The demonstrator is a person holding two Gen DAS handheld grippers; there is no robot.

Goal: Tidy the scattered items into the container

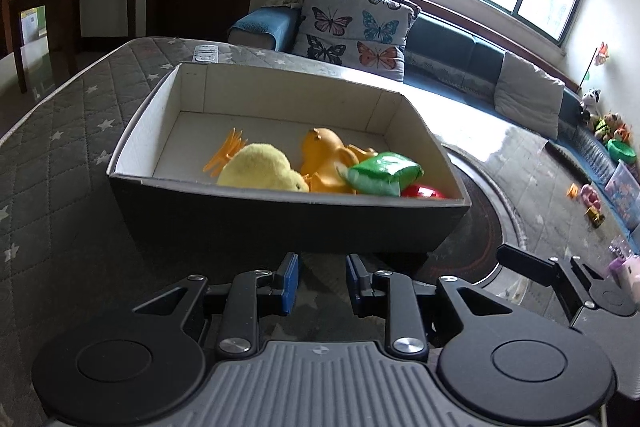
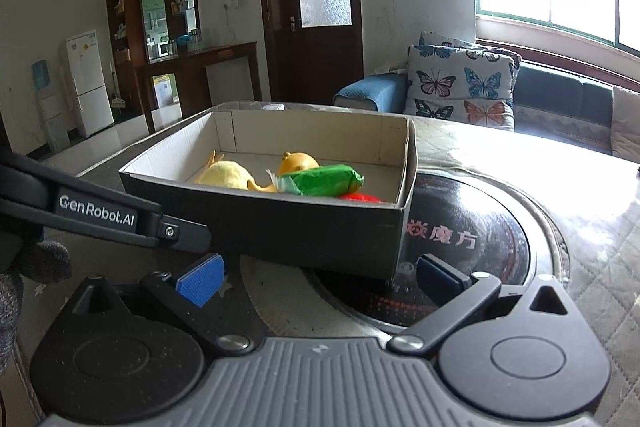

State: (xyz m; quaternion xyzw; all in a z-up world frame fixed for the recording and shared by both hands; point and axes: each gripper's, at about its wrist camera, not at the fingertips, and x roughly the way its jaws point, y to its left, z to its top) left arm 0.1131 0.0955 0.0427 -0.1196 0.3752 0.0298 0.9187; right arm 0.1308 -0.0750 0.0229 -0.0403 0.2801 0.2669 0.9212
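Note:
A black cardboard box with a white inside (image 1: 280,223) (image 2: 312,231) stands on the quilted table. In it lie a yellow plush chick (image 1: 260,169) (image 2: 226,175), an orange plastic toy (image 1: 326,157) (image 2: 298,161), a green packet (image 1: 384,173) (image 2: 326,181) and a red item (image 1: 422,191) (image 2: 358,197). My left gripper (image 1: 322,283) is just in front of the box's near wall, its jaws a small gap apart and empty. My right gripper (image 2: 320,277) is open wide and empty, in front of the box's near right corner.
A round black induction cooktop (image 2: 480,243) (image 1: 472,247) is set in the table, partly under the box. A remote (image 1: 206,53) lies behind the box. A sofa with a butterfly cushion (image 1: 352,27) (image 2: 464,87) stands beyond, toys (image 1: 612,135) further along it. The other gripper's arm (image 2: 100,213) crosses at left.

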